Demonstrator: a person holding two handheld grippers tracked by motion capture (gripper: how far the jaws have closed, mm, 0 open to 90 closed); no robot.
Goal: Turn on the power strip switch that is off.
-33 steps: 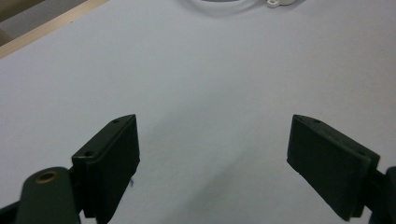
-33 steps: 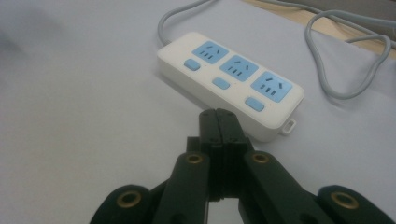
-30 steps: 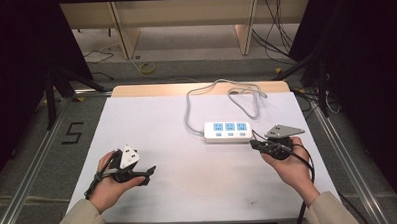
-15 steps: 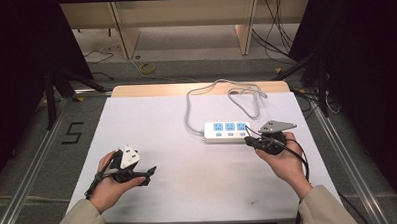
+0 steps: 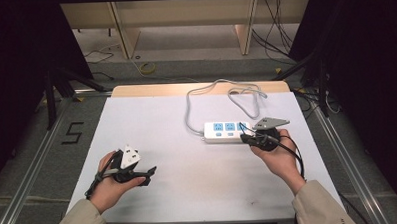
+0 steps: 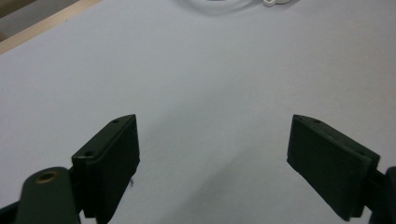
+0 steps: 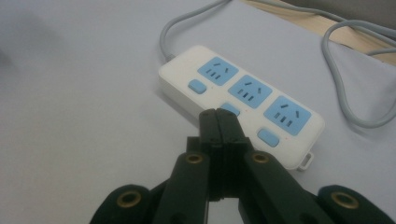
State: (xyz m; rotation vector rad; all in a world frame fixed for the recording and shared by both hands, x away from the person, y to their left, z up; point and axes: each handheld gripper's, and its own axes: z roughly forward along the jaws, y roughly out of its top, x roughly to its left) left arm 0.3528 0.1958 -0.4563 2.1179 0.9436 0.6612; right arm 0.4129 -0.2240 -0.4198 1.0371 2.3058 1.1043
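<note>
A white power strip with three blue sockets lies right of the table's middle, and its grey cable loops toward the far edge. My right gripper is shut with nothing in it. In the right gripper view its tips sit at the middle blue switch on the near side of the power strip; whether they touch it I cannot tell. My left gripper rests low at the near left, far from the strip. Its jaws stand wide open over bare white table.
The table top is white with a wooden strip along its far edge. Metal rails run along both sides. The cable curls behind the strip at the far right. Shelving and loose wires lie on the floor beyond.
My right gripper has moved left, up to the right end of the power strip. The left hand has stayed where it was.
</note>
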